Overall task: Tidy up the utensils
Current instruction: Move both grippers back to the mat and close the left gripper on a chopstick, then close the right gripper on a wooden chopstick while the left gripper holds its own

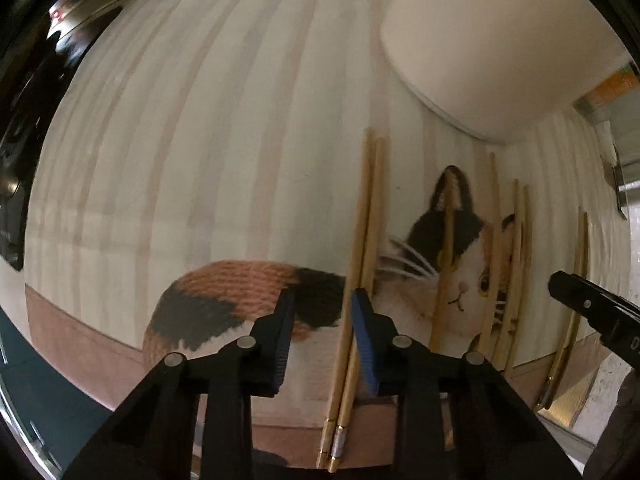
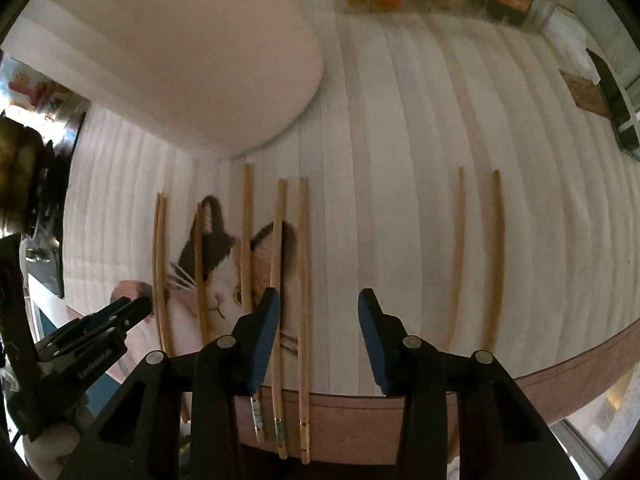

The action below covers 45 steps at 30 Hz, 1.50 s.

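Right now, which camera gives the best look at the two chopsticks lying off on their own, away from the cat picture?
The right wrist view: the two separate chopsticks lie there in full on the striped placemat, right of the open right tool. The left wrist view shows only one far chopstick near its right edge.

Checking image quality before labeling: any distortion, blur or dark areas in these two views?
Left wrist: fisheye bows the chopsticks and mat stripes; left edge dark. Right wrist: same bowing, far clutter soft, white holder evenly lit, no glare.
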Tool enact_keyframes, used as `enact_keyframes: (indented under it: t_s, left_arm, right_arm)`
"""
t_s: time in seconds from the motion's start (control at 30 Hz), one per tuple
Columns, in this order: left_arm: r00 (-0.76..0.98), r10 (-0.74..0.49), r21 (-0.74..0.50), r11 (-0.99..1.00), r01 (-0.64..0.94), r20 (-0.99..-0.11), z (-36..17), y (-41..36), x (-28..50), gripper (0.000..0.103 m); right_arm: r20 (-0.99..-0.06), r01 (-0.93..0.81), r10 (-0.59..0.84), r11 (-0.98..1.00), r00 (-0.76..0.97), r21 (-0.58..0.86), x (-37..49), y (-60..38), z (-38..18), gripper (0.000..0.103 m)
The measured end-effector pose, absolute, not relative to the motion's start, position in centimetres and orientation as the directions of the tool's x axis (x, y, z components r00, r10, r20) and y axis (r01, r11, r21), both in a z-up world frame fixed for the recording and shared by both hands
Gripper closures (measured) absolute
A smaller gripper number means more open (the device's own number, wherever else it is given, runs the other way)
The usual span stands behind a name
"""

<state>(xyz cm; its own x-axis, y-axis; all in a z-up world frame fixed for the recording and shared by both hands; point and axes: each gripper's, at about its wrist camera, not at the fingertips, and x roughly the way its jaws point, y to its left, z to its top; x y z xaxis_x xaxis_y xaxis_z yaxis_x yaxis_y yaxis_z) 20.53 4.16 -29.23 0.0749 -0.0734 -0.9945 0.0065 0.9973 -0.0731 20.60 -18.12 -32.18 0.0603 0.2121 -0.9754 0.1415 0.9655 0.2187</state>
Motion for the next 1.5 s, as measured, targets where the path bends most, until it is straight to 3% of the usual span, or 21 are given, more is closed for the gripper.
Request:
enact_keyframes:
  t_s: [0.13, 0.2, 0.4, 0.57, 0.6, 0.63, 0.7, 1.2, 1.5]
  left_arm:
    - [0.079, -0.044, -0.042, 0.999, 0.035, -0.996, -30.0, 3.0, 20.5, 0.088]
    - [0.085, -0.034, -0.032, 0.999, 0.023, -0.996, -30.2, 2.8, 20.5, 0.098]
    - [0.093, -0.015, -0.021, 0.998, -0.067, -0.996, -30.5, 5.1, 20.3, 0.099]
    - [0.088, -0.008, -0.013, 0.999, -0.053, -0.996, -30.7, 5.3, 20.2, 0.098]
    - [0.088, -0.003, -0.007, 0.999, -0.047, -0.996, -30.6, 5.5, 20.4, 0.098]
    - [0.089, -0.001, -0.005, 0.999, -0.042, -0.996, -30.4, 5.9, 20.6, 0.098]
    - [0.089, 0.003, 0.000, 0.999, -0.032, -0.996, -30.1, 6.0, 21.6, 0.098]
    - [0.099, 0.003, 0.003, 1.000, -0.002, -0.995, -29.9, 5.3, 20.9, 0.098]
    - [0.095, -0.001, 0.000, 1.000, 0.013, -0.995, -29.7, 5.8, 21.3, 0.098]
  right_arm:
    - [-0.979, 0.139, 0.199, 0.969, 0.050, 0.204, 20.6, -17.8, -32.4, 0.060]
    - [-0.980, 0.140, 0.193, 0.970, 0.049, 0.198, 20.7, -17.8, -32.3, 0.060]
    - [-0.980, 0.143, 0.197, 0.969, 0.033, 0.199, 21.0, -17.5, -32.1, 0.061]
    - [-0.981, 0.124, 0.196, 0.973, -0.005, 0.194, 21.2, -16.3, -33.7, 0.065]
    - [-0.984, 0.111, 0.178, 0.978, -0.020, 0.175, 21.2, -16.0, -34.1, 0.072]
    - [-0.989, 0.097, 0.147, 0.985, -0.010, 0.146, 21.2, -15.8, -33.9, 0.085]
    - [-0.993, 0.075, 0.115, 0.991, -0.020, 0.114, 21.1, -15.5, -34.0, 0.096]
    - [-0.999, 0.040, -0.011, 0.999, -0.045, -0.012, 20.3, -17.7, -33.7, 0.095]
    - [-0.999, 0.045, -0.013, 0.999, -0.051, -0.015, 20.3, -16.8, -33.9, 0.095]
